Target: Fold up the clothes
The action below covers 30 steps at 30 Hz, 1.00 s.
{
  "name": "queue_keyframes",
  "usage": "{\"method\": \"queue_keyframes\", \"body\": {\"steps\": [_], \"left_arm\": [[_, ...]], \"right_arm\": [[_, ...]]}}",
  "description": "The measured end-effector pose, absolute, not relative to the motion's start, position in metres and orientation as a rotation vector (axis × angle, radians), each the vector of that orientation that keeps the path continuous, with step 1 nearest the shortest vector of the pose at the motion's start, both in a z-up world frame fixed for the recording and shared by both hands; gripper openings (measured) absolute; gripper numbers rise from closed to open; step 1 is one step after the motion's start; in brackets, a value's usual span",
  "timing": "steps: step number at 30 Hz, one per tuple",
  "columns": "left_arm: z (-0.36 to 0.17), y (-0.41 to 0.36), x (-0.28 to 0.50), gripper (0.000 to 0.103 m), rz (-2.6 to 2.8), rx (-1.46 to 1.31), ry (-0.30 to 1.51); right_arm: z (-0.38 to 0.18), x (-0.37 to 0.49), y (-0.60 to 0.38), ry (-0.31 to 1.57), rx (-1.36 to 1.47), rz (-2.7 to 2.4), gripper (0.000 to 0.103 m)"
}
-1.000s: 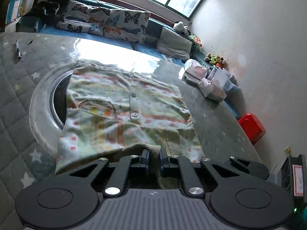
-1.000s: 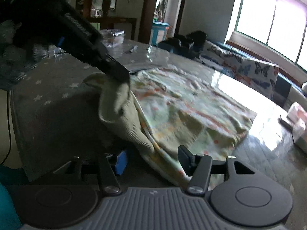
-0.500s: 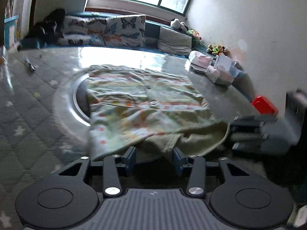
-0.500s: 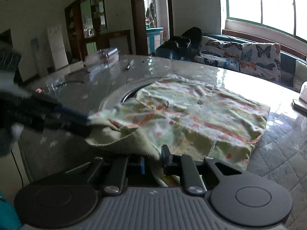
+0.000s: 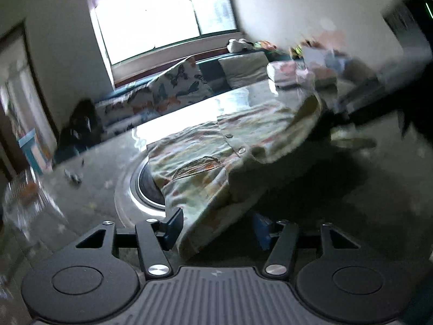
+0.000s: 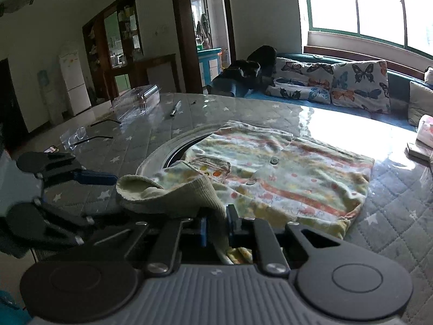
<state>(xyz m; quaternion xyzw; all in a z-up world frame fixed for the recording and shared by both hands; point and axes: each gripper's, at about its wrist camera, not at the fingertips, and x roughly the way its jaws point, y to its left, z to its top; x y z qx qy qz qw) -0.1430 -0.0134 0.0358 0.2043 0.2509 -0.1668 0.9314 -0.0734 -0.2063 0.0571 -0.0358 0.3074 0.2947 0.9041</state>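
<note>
Pyjama top (image 6: 284,173), pale with orange stripes and front buttons, lies spread on a quilted table (image 6: 392,216), partly over a round inset ring (image 6: 162,154). The right gripper (image 6: 216,228) is clamped on its ribbed cuff (image 6: 189,192), sleeve raised; the left gripper (image 5: 219,230), jaws just opened, straddles the near hem unpinched. Risk: pulled across single-handed, the loose cloth could drag and bunch, skewing the fold.

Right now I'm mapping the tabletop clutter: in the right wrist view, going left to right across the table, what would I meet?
Left gripper → clear plastic box → pen → patterned shirt → tissue pack at the right edge.
</note>
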Motion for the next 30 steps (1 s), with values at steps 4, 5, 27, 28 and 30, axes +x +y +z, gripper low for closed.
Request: {"method": "queue_keyframes", "body": {"steps": [4,5,27,28,30], "left_arm": [[0.017,-0.028,-0.145,0.060,-0.345,0.568,0.455],[0.016,-0.028,-0.142,0.060,-0.349,0.567,0.458],[0.055,-0.010,-0.179,0.002,-0.459,0.499,0.400],[0.060,-0.007,-0.187,0.002,-0.470,0.481,0.404],[0.071,-0.002,-0.203,0.002,-0.490,0.446,0.412]], "right_arm": [[0.058,-0.072,-0.206,0.628,-0.065,0.605,0.012],[0.058,-0.072,-0.206,0.626,-0.063,0.602,0.012],[0.082,-0.124,-0.229,0.564,-0.080,0.680,0.004],[0.085,-0.132,-0.230,0.567,-0.084,0.692,0.004],[0.092,-0.149,-0.234,0.572,-0.092,0.714,0.003]]}}
